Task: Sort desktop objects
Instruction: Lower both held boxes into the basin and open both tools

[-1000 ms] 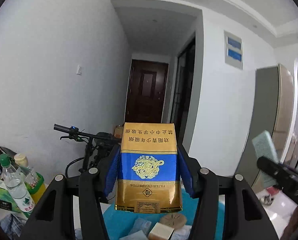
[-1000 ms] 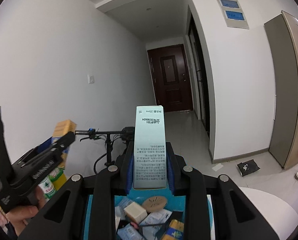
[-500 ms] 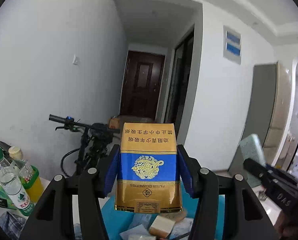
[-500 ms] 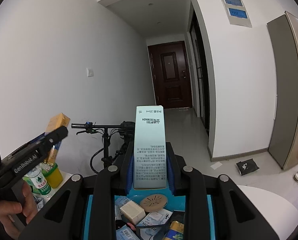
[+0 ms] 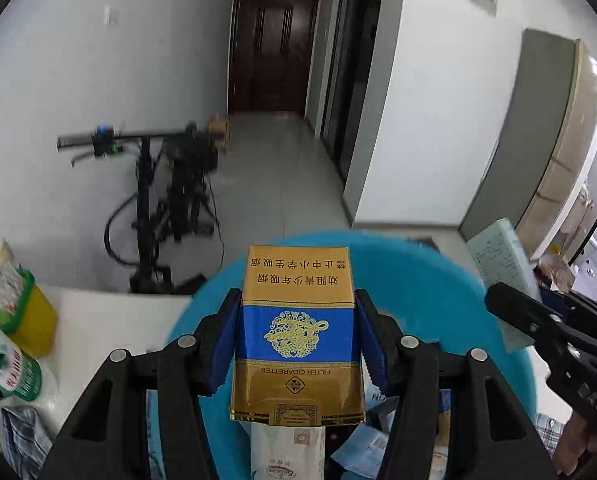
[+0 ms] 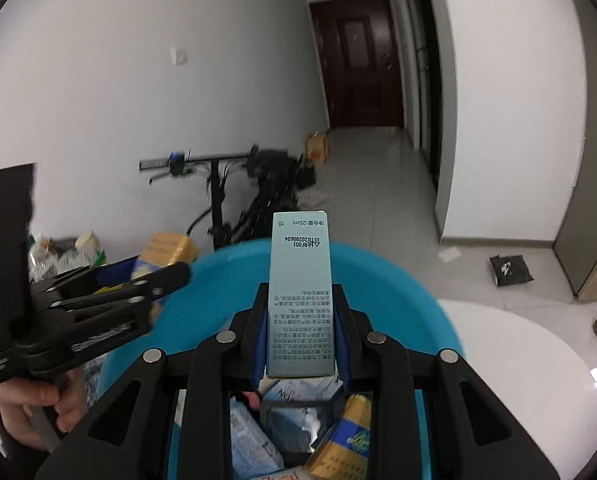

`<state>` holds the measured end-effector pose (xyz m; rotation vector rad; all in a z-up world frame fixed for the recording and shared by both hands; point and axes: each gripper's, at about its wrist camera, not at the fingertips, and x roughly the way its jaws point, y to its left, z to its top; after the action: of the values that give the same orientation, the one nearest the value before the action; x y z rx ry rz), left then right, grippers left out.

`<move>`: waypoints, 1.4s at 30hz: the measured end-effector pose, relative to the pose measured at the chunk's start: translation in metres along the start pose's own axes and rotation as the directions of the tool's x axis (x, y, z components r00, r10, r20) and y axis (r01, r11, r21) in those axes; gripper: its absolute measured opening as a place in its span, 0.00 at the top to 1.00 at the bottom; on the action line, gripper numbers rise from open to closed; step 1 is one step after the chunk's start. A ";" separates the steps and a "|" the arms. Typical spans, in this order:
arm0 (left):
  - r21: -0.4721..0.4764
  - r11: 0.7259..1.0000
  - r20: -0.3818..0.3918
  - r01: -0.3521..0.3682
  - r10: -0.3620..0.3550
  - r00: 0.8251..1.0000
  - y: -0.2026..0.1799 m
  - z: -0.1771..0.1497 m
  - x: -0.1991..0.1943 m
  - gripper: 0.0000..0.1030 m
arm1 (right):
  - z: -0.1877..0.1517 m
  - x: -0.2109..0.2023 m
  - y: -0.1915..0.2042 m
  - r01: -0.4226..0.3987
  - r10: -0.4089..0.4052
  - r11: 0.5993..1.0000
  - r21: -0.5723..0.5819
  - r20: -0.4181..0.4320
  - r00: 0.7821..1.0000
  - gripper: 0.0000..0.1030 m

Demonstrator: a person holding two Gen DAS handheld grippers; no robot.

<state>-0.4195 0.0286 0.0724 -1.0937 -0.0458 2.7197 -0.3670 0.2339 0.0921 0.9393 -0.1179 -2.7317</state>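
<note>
Dipping from a hallway view toward the blue basin (image 5: 438,272) at lower frame, left gripper (image 5: 298,344) pinches a cigarette pack (image 5: 296,332), right gripper (image 6: 300,332) a slim box (image 6: 300,280), drop apparently imminent.

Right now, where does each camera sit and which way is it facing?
Left wrist: on the left gripper, angled down over the blue basin; its fingers clamp the gold-blue cigarette pack.
Right wrist: on the right gripper, same heading; clamps the pale green box; a hand shows.
Shared: basin, bicycle, each other's gripper.
</note>
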 end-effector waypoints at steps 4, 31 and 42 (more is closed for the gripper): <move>-0.018 1.000 -0.076 -0.002 0.001 0.997 0.002 -0.008 0.024 0.45 | -0.003 0.014 -0.001 -0.001 0.000 1.000 -0.005 -0.053 0.999 0.75; -0.055 0.998 -0.252 -0.002 -0.012 0.968 0.008 -0.018 0.071 0.41 | -0.029 0.067 -0.025 -0.039 0.056 0.996 0.077 -0.232 0.971 0.75; -0.062 0.997 -0.177 -0.042 0.031 0.984 0.011 -0.008 0.052 0.20 | -0.025 0.062 -0.024 -0.033 0.048 0.997 0.072 -0.209 0.977 0.75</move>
<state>-0.4522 0.0282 0.0301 -1.3628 -0.0892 2.6579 -0.4041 0.2409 0.0316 1.2240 -0.1901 -2.5864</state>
